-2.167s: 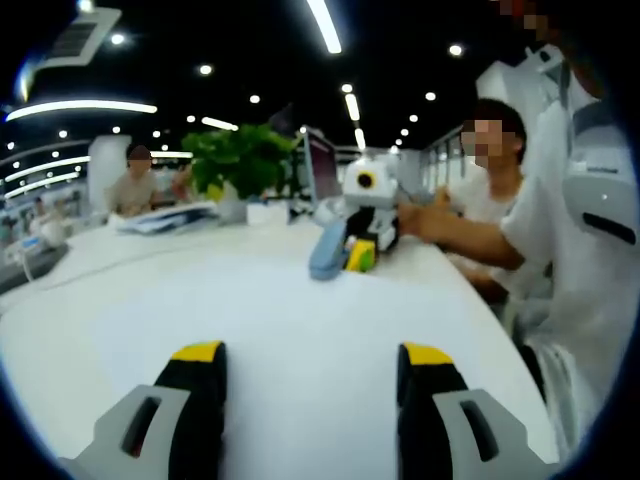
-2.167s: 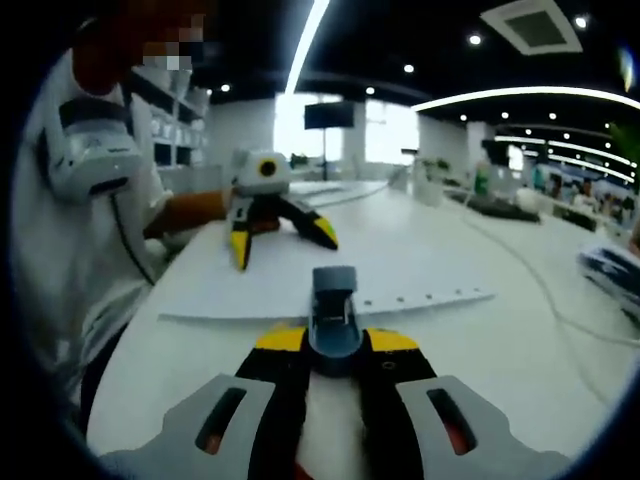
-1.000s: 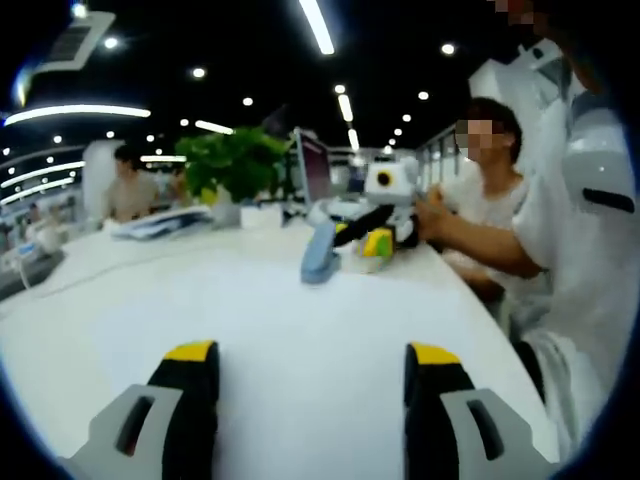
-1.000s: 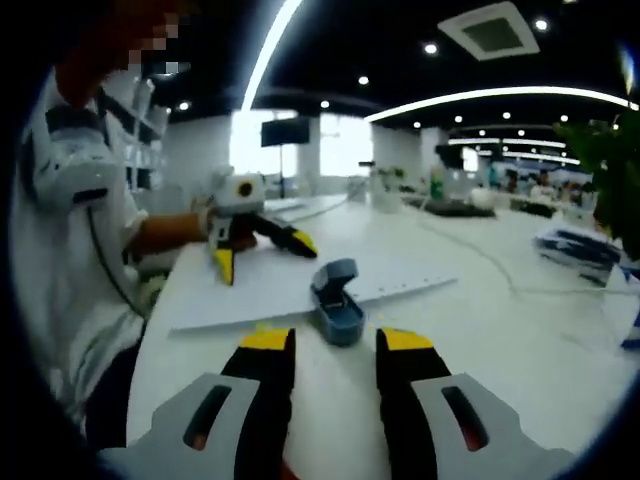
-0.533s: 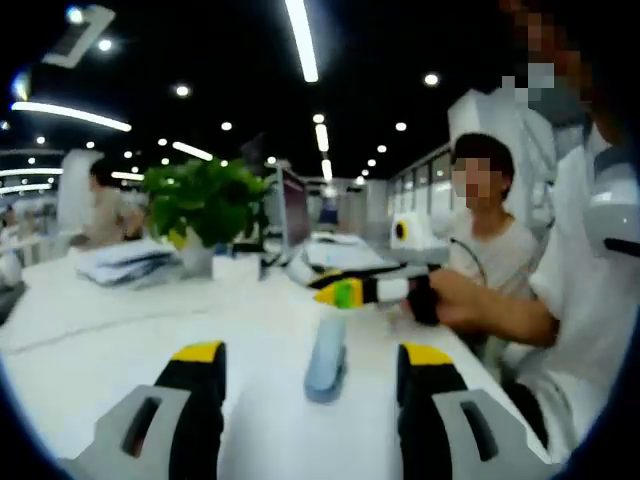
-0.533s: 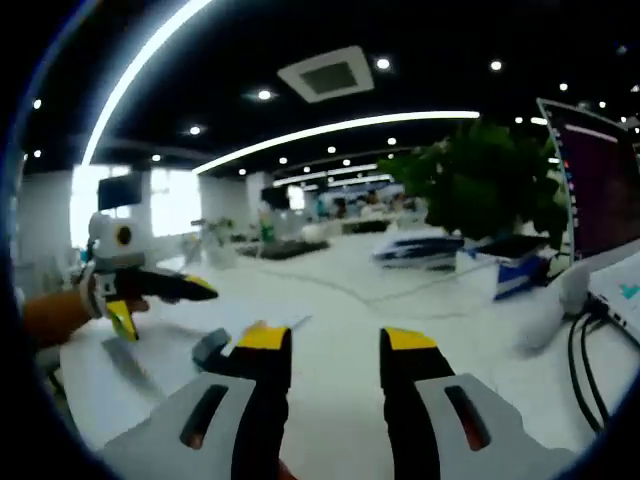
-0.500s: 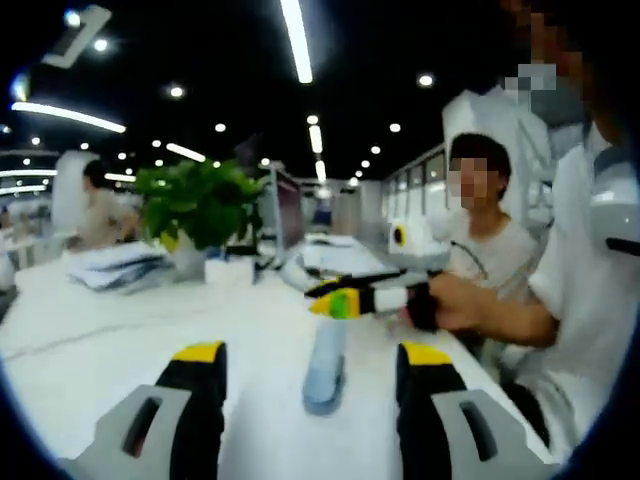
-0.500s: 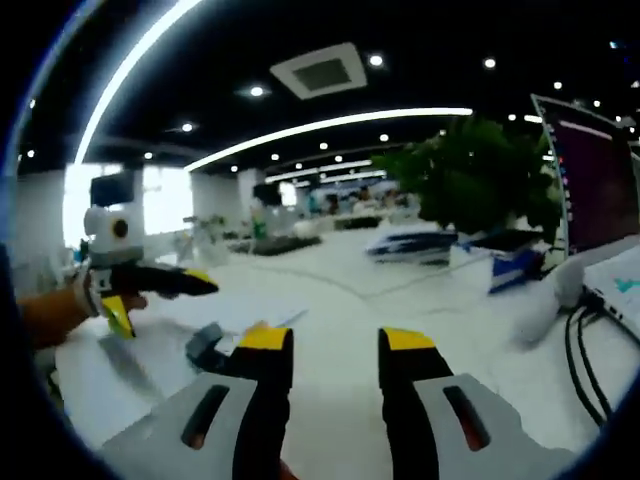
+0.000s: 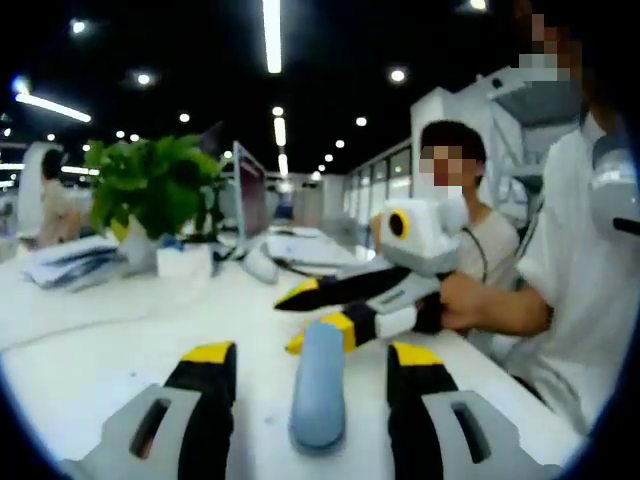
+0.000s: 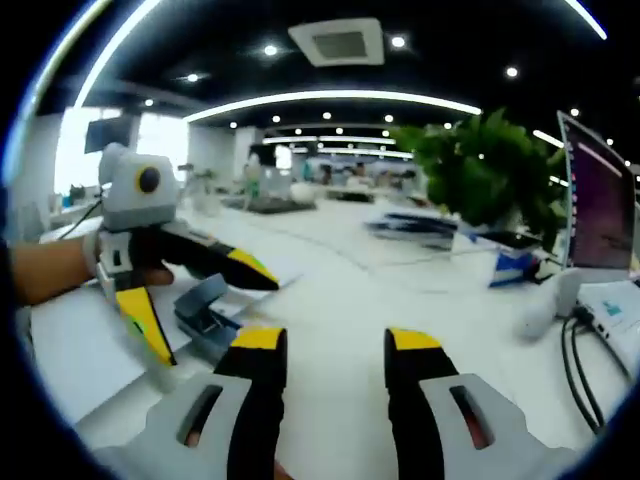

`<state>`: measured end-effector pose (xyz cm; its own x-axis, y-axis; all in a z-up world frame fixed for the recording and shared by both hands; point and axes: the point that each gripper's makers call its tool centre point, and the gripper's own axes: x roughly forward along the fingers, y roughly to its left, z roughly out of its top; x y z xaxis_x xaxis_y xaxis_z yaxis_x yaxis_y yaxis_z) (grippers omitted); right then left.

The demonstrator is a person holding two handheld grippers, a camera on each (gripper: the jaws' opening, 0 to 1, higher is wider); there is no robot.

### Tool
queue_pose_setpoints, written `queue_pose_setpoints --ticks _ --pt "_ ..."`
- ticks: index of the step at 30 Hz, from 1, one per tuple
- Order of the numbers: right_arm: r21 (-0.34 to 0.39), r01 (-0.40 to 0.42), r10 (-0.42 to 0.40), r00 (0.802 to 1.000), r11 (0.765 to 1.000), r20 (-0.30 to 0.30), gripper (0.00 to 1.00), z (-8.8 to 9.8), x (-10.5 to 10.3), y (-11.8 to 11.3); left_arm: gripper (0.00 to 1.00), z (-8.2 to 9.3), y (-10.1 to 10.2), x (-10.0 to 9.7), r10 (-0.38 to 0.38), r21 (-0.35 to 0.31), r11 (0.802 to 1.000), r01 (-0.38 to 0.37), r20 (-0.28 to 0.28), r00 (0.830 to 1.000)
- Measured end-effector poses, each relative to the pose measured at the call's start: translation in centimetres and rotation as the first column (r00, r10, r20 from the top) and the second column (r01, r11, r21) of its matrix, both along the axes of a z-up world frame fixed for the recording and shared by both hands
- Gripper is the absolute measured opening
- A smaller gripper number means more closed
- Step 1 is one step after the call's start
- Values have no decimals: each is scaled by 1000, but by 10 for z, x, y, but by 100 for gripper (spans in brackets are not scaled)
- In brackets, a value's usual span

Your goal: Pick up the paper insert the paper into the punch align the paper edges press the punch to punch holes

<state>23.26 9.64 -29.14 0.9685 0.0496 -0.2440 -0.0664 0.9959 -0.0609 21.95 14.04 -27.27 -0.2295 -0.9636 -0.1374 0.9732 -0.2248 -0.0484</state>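
In the left gripper view, my left gripper (image 9: 312,372) is just above the white desk (image 9: 90,340) with its fingers (image 9: 210,385) open and holding nothing. The blue punch (image 9: 318,385) lies on the desk between these two fingers, its long side pointing away from me, and I cannot tell if they touch it. Just behind the punch comes my right gripper (image 9: 320,315) from the right, its two yellow-tipped fingers spread apart, one above the other. Behind the punch and to the left stands a green plant (image 9: 150,190), with a monitor (image 9: 248,195) beside it. A seated person (image 9: 455,215) is behind the right gripper.

In the right gripper view, my right gripper (image 10: 330,365) has its fingers (image 10: 255,385) open and empty over the desk (image 10: 400,290). The punch (image 10: 208,315) sits left of them, on the white paper (image 10: 75,345) that lies flat on the desk. My left gripper (image 10: 195,300) is at the punch, fingers open, one finger above it and one on its near side. The plant (image 10: 480,180) stands far right of the punch.
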Motion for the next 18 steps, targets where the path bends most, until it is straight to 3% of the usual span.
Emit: queue_pose_setpoints --ticks 12,15,18 --pt "-44 -30 29 999 999 -29 41 -5 -5 15 57 -16 -7 22 -18 60 998 14 56 998" --pt "-41 -33 32 999 999 -28 40 -4 -6 16 56 -19 -9 21 -12 64 998 5 107 994" --pt "-41 -38 37 999 998 -29 40 -4 -7 18 54 -25 -16 33 -20 88 996 9 130 991"
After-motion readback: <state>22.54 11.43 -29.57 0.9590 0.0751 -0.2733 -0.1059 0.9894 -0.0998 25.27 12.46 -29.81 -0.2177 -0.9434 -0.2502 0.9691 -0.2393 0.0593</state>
